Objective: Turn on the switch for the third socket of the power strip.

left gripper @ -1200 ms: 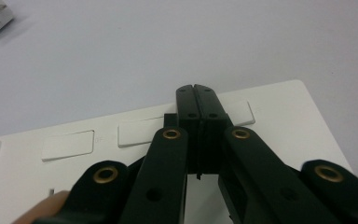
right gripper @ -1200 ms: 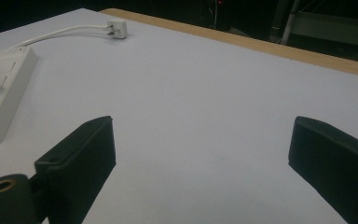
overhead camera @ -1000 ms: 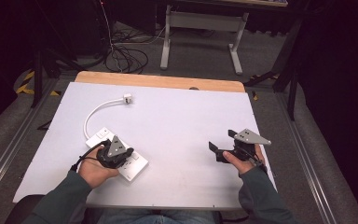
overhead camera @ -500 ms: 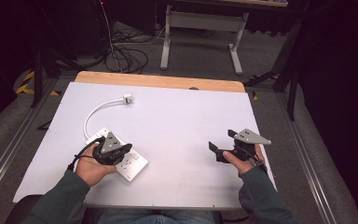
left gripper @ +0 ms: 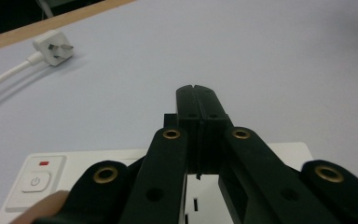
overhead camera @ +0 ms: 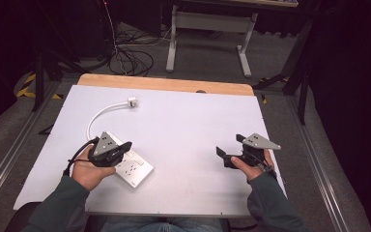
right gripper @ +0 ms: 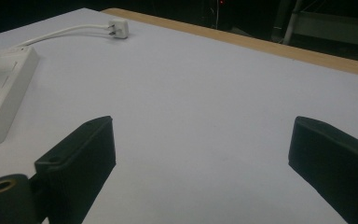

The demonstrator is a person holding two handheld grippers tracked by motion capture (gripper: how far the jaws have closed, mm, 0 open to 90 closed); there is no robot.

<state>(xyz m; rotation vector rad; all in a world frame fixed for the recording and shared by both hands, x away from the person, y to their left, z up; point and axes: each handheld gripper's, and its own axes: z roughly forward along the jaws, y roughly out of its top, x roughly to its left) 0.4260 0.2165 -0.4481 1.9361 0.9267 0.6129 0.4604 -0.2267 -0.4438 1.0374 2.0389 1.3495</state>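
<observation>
The left gripper (overhead camera: 121,149) hovered, fingers together, over the white rectangular power strip (overhead camera: 136,169) near the bench's (overhead camera: 193,125) front-left edge. The right gripper (overhead camera: 229,154), fingers wide apart, sat by the right edge.

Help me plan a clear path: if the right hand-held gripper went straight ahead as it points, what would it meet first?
Nothing on the bare white table, it seems. The right hand-held gripper points between the power strip and the far edge; depth uncertain.
</observation>
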